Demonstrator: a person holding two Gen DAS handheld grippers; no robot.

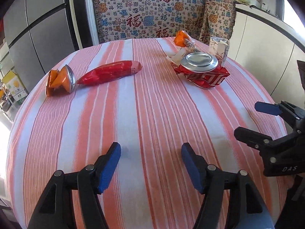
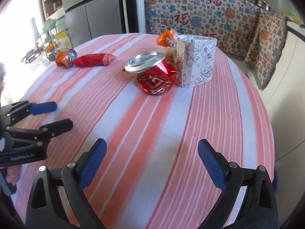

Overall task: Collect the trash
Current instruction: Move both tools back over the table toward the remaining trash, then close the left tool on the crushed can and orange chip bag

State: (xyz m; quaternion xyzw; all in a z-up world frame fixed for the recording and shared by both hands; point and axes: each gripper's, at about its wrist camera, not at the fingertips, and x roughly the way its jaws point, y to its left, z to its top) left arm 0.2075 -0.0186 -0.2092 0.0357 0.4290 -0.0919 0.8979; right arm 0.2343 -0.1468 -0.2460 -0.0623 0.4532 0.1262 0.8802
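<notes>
Striped table (image 1: 152, 114): crushed red can (image 1: 202, 72), orange can (image 1: 59, 81), red wrapper (image 1: 110, 72), floral box (image 2: 198, 61), possibly orange packet (image 1: 181, 39).

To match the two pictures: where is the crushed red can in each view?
Left wrist: crushed red can upper right of centre, before the floral box.
Right wrist: crushed red can upper centre, left of the floral box.
Shared landmark: the floral box.

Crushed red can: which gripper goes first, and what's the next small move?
Probably ease the right gripper forward toward the crushed red can: its jaws are open and empty, and the can is the nearest trash, beside the floral box.
</notes>
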